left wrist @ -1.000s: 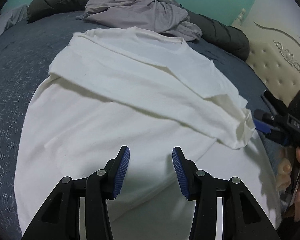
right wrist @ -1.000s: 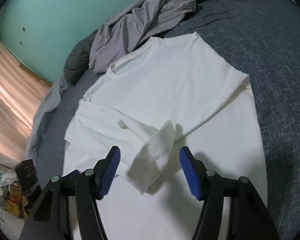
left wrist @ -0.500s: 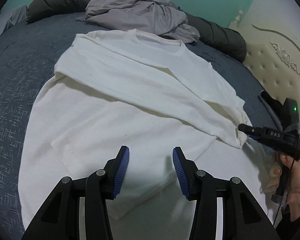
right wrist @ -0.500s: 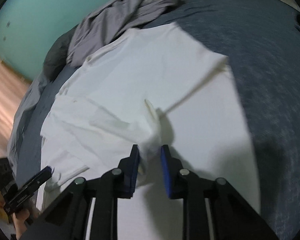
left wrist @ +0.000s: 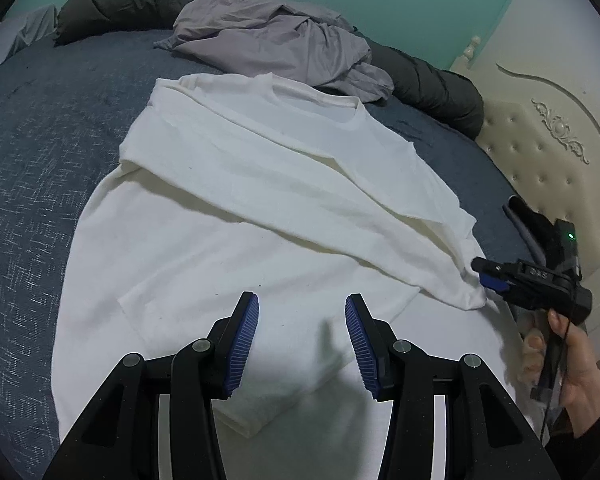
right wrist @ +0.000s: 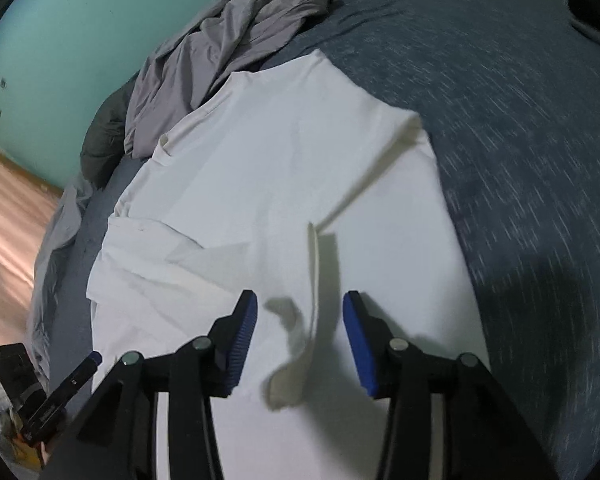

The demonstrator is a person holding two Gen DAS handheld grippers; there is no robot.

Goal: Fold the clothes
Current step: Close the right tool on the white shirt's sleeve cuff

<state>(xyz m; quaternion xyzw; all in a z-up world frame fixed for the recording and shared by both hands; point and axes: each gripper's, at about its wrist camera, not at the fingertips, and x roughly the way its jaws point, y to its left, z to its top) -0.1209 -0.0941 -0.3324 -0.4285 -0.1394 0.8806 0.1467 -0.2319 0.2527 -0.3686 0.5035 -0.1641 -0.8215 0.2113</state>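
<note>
The right gripper (right wrist: 300, 338), clamped on the cuff of the white long-sleeved cotton shirt's (right wrist: 268, 184) folded sleeve (right wrist: 296, 328) half a second ago, is now opening; the cuff lies slack between its jaws, nearer the shirt's hem at 6 o'clock than 1 second ago.

White shirt (left wrist: 228, 216), navy flecked bedspread (left wrist: 40, 152), lilac garment (left wrist: 276, 44), teal wall (right wrist: 80, 32), blue pads (left wrist: 246, 340), cream headboard (left wrist: 540, 140).

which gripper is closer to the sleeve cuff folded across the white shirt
Right. The right gripper has the sleeve cuff between its opening jaws; the left gripper hovers open over the shirt's hem, off to the side.
</note>
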